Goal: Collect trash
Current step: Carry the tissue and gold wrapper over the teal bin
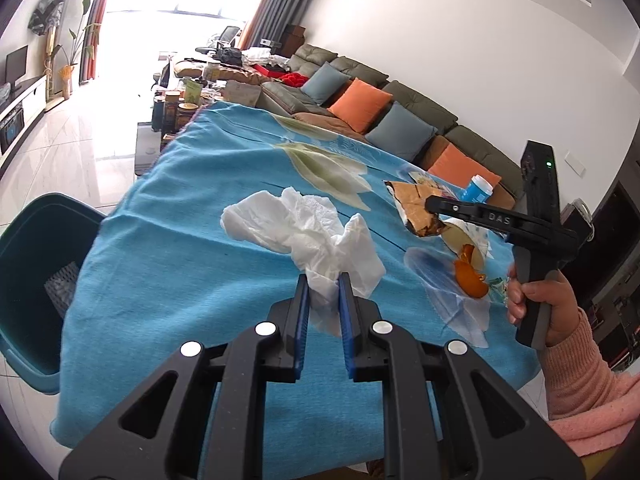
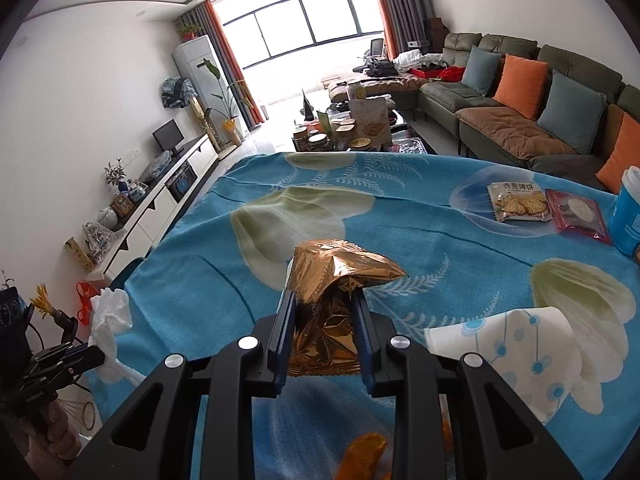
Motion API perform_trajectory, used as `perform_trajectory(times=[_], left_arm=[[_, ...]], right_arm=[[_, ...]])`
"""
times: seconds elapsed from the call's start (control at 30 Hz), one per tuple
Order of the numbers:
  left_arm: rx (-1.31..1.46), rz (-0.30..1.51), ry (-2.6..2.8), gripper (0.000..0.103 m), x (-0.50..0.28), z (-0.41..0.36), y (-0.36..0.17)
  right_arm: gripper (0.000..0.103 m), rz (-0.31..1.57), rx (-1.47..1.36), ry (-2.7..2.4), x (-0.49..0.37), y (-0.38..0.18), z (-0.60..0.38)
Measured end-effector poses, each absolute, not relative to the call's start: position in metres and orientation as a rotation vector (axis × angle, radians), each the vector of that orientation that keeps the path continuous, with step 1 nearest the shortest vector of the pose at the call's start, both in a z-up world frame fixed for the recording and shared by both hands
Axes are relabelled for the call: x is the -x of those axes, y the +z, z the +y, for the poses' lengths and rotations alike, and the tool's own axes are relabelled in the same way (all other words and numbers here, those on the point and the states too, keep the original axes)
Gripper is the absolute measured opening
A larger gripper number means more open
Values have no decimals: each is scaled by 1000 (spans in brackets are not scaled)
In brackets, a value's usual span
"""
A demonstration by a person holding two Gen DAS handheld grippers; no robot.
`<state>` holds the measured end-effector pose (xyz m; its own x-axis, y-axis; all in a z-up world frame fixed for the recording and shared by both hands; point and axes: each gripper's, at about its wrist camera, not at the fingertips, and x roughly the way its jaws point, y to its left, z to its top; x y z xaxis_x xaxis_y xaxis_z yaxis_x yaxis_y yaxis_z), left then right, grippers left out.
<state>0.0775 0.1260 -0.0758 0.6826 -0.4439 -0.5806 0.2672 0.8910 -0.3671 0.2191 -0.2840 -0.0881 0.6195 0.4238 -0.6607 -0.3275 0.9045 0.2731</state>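
Blue-padded fingers of your left gripper (image 1: 324, 280) are pinched tight on the lower tail of a crumpled white tissue (image 1: 308, 228), which rises from the pads and fans out above the blue floral tablecloth (image 1: 192, 208). Your right gripper (image 2: 324, 300) has its pads pressed against both sides of a crinkled gold foil snack wrapper (image 2: 332, 280); the wrapper's upper part stands up beyond the fingertips, its lower edge sits back between the fingers. Orange peel (image 1: 468, 276) lies on the cloth close under the right gripper, beside a patterned paper napkin (image 2: 516, 344) with blue dots. A hand (image 1: 536, 300) in a pink sleeve (image 1: 580, 384) grips the right tool's handle. To the left of the table edge stands a teal waste bin (image 1: 32, 264), with some grey mesh-like material visible inside it. Further across the cloth lie a cracker packet (image 2: 518, 202) and, touching it, a red-edged clear packet (image 2: 578, 214); a blue tub with a white lid (image 2: 630, 212) stands just beside them at the far right. Beyond the table, a cluttered coffee table (image 2: 360, 128), then a green sofa (image 2: 520, 92) with orange and grey-blue cushions.
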Motion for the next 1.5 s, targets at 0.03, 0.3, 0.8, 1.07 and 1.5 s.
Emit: perform_trajectory(times=[0.03,0.3,0.8,1.07,1.5], left_arm=[[263,714,-397,15,-77,128,-76],[263,682,-326,15,-65,155,-67],[284,648,-196,15,-39,208,-57],[302,638,-121,15,-29,235,-57],[332,640,-20,15,-18,274,-61]], right_arm=[[26,787,-128,449,-216,-85,-280],[26,757,-118,590,-193,-69,-240],[26,763,-74,775,-180,-64,-161],[26,765,-30,853,-177,-64,-115],[26,762,35,941,-177,-61,-57]])
